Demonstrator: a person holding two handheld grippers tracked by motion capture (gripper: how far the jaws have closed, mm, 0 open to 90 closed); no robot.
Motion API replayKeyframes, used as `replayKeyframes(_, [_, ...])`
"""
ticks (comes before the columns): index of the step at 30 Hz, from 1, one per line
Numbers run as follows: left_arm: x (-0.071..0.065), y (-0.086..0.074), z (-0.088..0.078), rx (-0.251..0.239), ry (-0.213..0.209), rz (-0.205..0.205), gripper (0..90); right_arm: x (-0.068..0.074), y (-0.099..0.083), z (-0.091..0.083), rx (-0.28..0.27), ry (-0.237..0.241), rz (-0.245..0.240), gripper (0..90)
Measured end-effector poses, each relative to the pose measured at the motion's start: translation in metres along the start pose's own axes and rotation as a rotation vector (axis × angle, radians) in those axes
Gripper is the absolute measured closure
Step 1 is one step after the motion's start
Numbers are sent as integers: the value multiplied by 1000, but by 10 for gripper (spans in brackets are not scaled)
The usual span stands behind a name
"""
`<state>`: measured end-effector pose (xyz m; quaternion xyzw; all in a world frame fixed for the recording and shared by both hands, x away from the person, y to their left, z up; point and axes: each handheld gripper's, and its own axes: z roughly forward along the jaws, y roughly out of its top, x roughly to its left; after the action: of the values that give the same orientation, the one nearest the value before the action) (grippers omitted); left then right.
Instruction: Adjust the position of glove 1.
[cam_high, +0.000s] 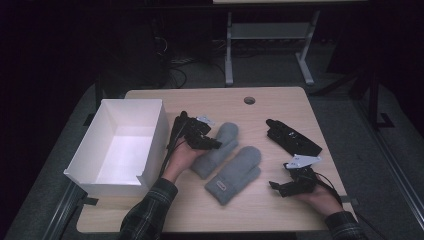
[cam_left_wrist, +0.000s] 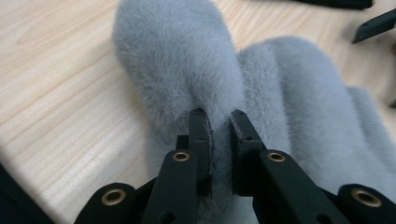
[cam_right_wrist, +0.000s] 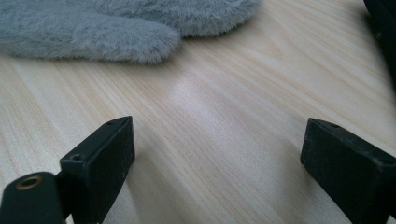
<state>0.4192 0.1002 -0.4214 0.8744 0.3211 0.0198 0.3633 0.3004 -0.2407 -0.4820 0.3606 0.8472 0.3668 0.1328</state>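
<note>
Grey fleece is the material in hand here: two mittens lie on the wooden table, side by side and touching. The near mitten is at the centre of the high view, with a small label on its cuff. At about 4 o'clock from it the right gripper rests low by the table's near edge; in the right gripper view its jaws stand wide apart with only bare wood between them, and it holds nothing.

Just behind, at about 10 o'clock from the near mitten, lies the far mitten. The left gripper is on it. In the left gripper view its jaws stand narrow and pinch a fold of the fleece between the pads, so the grip looks taken but the mitten is not yet lifted clear.

At 9 o'clock from the mittens stands a white box, open on top. At about 2 o'clock a black object lies apart; I cannot tell what it is.

I judge the step as the pick-up of the far mitten, probably to go into the box. The next move calls for a steady lift, high enough to pass the box wall, without dragging the near mitten along.
</note>
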Motion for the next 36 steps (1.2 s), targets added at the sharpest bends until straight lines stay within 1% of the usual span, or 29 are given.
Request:
replayKeyframes(1, [-3, 2, -3, -9, -4, -14, 816, 0, 0, 0, 0, 0, 0, 97])
replayKeyframes(3, [-7, 5, -10, -6, -9, 6, 817, 0, 0, 0, 0, 0, 0, 97])
replayKeyframes(4, [-11, 7, -14, -14, -12, 5, 817, 0, 0, 0, 0, 0, -1, 97])
replayKeyframes(6, [-16, 10, -20, -16, -17, 18, 817, 0, 0, 0, -1, 0, -3, 98])
replayKeyframes(7, [-20, 11, -23, -12, -19, 10, 817, 0, 0, 0, -1, 0, -2, 98])
replayKeyframes(8, [-24, 13, -26, -5, -21, 20, 817, 0, 0, 0, -2, 0, -3, 98])
replayKeyframes(9, [-29, 14, -29, -12, -23, 17, 817, 0, 0, 0, -1, 0, -2, 98])
replayKeyframes(10, [-33, 15, -31, -5, -24, 28, 817, 0, 0, 0, -2, 0, -3, 98])
replayKeyframes(11, [-38, 17, -34, -7, -24, 27, 817, 0, 0, 0, -2, 0, -4, 98])
replayKeyframes(12, [-42, 18, -35, -6, -23, 35, 817, 0, 0, 0, -3, 1, -4, 98])
replayKeyframes(13, [-47, 19, -36, -11, -26, 29, 817, 0, 0, 0, -3, 1, -4, 98])
replayKeyframes(14, [-51, 20, -37, -4, -26, 33, 817, 0, 0, 1, -3, 0, -3, 98])
replayKeyframes(16, [-60, 21, -35, 5, -25, 33, 817, 0, 0, 1, -3, 0, -3, 98])
replayKeyframes(17, [-63, 21, -34, 16, -24, 44, 817, 0, 0, 1, -3, 0, -3, 97])
replayKeyframes(18, [-68, 22, -32, 23, -28, 46, 817, 0, 0, 1, -4, 0, -3, 98])
replayKeyframes(20, [-74, 22, -27, 28, -34, 39, 817, 0, 0, 1, -4, 0, -3, 98])
replayKeyframes(22, [-79, 23, -23, 42, -37, 45, 817, 0, 0, 1, -4, 0, -3, 98])
replayKeyframes(23, [-81, 24, -19, 61, -36, 63, 817, 0, 0, 1, -4, 0, -3, 98])
replayKeyframes(25, [-83, 24, -14, 77, -39, 74, 816, 0, 0, 1, -4, 0, -4, 98])
replayKeyframes(28, [-87, 24, -5, 84, -44, 61, 816, 0, 0, 1, -3, 0, -3, 98])
replayKeyframes(30, [-90, 23, 0, 89, -40, 66, 816, 0, 0, 1, -4, 0, -3, 98])
replayKeyframes(31, [-91, 23, 2, 94, -41, 62, 816, 0, 0, 1, -4, 0, -4, 98])
replayKeyframes(33, [-92, 23, 4, 107, -41, 70, 817, 0, 0, 1, -4, 0, -4, 97])
replayKeyframes(36, [-96, 23, 7, 103, -27, 65, 816, 0, 0, 1, -4, 0, -4, 98])
